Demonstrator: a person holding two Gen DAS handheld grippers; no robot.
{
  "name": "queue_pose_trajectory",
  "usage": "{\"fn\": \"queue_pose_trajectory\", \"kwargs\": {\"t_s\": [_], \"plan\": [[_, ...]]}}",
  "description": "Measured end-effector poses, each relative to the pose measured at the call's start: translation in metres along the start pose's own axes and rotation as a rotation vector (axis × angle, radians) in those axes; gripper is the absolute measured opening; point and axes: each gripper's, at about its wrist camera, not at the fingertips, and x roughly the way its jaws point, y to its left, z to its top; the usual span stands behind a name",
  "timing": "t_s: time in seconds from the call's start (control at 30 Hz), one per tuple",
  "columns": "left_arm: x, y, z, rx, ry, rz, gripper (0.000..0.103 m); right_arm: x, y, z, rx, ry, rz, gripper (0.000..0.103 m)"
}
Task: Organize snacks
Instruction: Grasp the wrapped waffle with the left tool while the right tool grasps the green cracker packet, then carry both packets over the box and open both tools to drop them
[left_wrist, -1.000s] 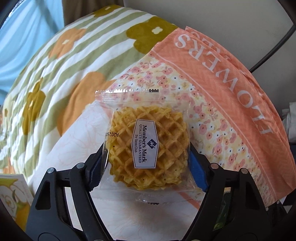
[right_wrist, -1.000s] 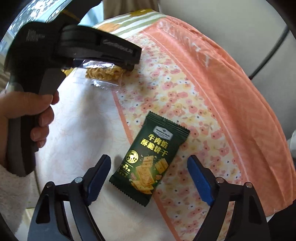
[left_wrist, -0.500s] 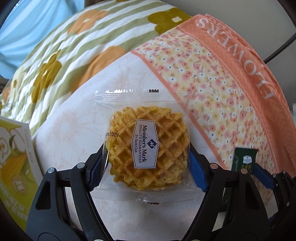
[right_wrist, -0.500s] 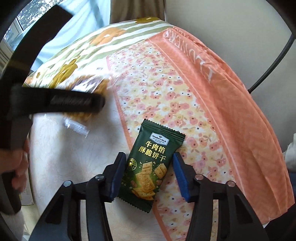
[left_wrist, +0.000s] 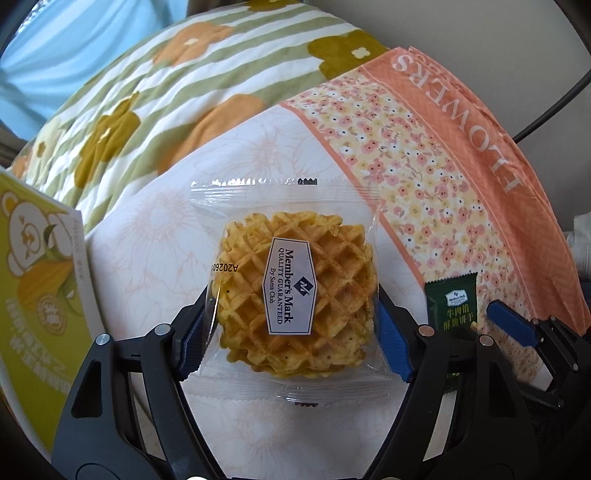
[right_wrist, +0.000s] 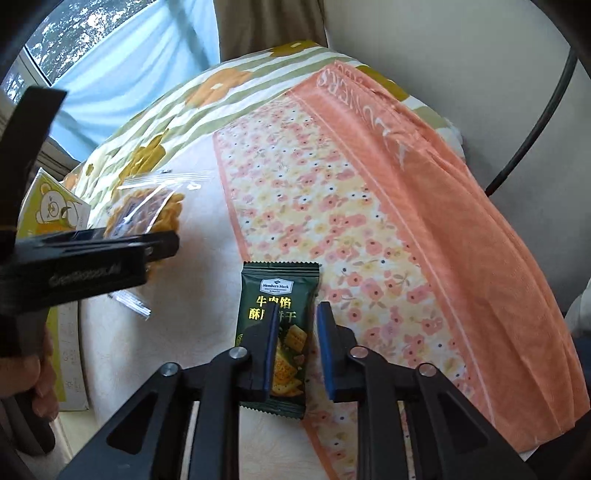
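Note:
My left gripper (left_wrist: 291, 332) is shut on a clear-wrapped waffle packet (left_wrist: 299, 291) with a white label, held above the white part of the cloth. The right wrist view shows that packet (right_wrist: 147, 210) and the left gripper (right_wrist: 92, 258) at the left, held by a person's hand (right_wrist: 22, 373). My right gripper (right_wrist: 297, 321) is shut on a dark green cracker packet (right_wrist: 277, 284); the blue pads (right_wrist: 325, 332) pinch its lower half. Whether it is clear of the cloth I cannot tell. The left wrist view has the green packet (left_wrist: 450, 306) at the right, beside a blue pad (left_wrist: 509, 328).
A floral cloth with an orange border (right_wrist: 424, 206) covers the surface over a green-striped quilt (left_wrist: 155, 103). A yellow-green box with a bear print (left_wrist: 37, 295) stands at the left edge (right_wrist: 55, 210). A black cable (right_wrist: 535, 122) runs along the wall at the right.
The right jaws came together from wide open onto the green packet, which turned upright between them. The left gripper carried the waffle packet leftward, bringing the yellow-green box into its view.

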Motion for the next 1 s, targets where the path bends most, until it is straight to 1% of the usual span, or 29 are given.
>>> {"fn": "queue_pose_trajectory", "kwargs": {"t_s": [0.03, 0.07, 0.1, 0.17, 0.3, 0.43, 0.47, 0.53, 0.57, 0.7, 0.8, 0.87, 1.0], "plan": [[-0.002, 0.002, -0.002, -0.006, -0.001, -0.001, 0.075, -0.001, 0.001, -0.001, -0.003, 0.006, 0.013, 0.04], [-0.003, 0.004, -0.004, -0.01, -0.002, -0.001, 0.075, -0.001, 0.002, -0.002, -0.003, 0.009, 0.03, 0.057], [-0.004, 0.006, -0.005, -0.016, -0.003, 0.0, 0.075, -0.001, 0.003, -0.003, -0.001, 0.014, 0.043, 0.063], [-0.005, 0.011, -0.007, -0.03, -0.002, 0.0, 0.075, 0.002, 0.009, -0.004, -0.013, 0.022, 0.037, 0.063], [-0.009, 0.018, -0.011, -0.056, -0.004, 0.003, 0.075, 0.016, 0.029, -0.006, -0.103, 0.076, -0.087, 0.063], [-0.014, 0.019, -0.014, -0.067, -0.01, -0.001, 0.075, 0.022, 0.042, -0.007, -0.174, 0.086, -0.145, 0.063], [-0.014, 0.019, -0.013, -0.07, -0.012, -0.002, 0.075, 0.021, 0.043, -0.008, -0.175, 0.085, -0.141, 0.061], [-0.014, 0.018, -0.013, -0.076, -0.015, -0.004, 0.075, 0.019, 0.044, -0.008, -0.193, 0.079, -0.139, 0.047], [-0.014, 0.018, -0.014, -0.078, -0.016, -0.007, 0.075, 0.017, 0.046, -0.009, -0.218, 0.076, -0.138, 0.042], [-0.023, 0.016, -0.015, -0.083, -0.031, -0.011, 0.075, 0.015, 0.042, -0.011, -0.222, 0.072, -0.107, 0.042], [-0.038, 0.015, -0.014, -0.091, -0.056, -0.008, 0.075, 0.004, 0.037, -0.009, -0.22, 0.054, -0.076, 0.042], [-0.053, 0.016, -0.014, -0.101, -0.081, -0.011, 0.075, -0.007, 0.038, -0.004, -0.232, 0.028, -0.059, 0.042], [-0.097, 0.02, -0.014, -0.133, -0.161, 0.0, 0.075, -0.039, 0.039, 0.007, -0.267, -0.038, -0.025, 0.042]]}}
